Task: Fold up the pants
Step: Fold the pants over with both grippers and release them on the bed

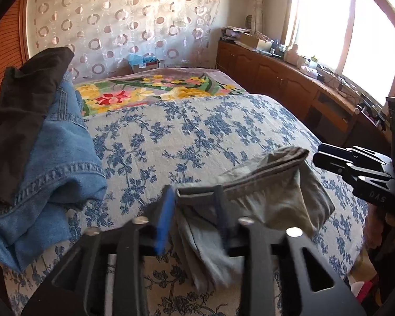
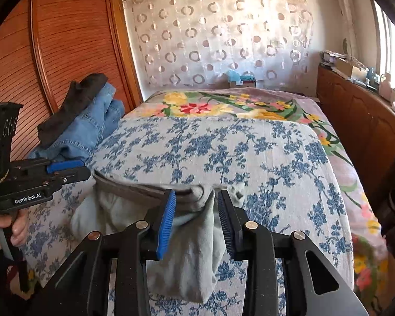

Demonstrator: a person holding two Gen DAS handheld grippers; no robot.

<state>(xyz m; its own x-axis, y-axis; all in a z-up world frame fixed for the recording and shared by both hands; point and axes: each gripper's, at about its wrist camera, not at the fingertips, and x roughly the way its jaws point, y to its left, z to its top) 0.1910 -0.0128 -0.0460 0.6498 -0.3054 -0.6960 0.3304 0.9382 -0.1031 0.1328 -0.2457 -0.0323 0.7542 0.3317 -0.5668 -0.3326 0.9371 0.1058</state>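
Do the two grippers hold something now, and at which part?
Nothing is clamped. The grey cotton pants lie between the open jaws of the left gripper and the right gripper at the waistband edge, released on the bed.

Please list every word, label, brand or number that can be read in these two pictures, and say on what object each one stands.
"GenRobot.AI": white print on the black plastic left gripper, right wrist view.
"DAS": faint raised letters on the black plastic right gripper, left wrist view; the rest is cut off.
Boxes on the brown wooden sideboard: print too small to read.
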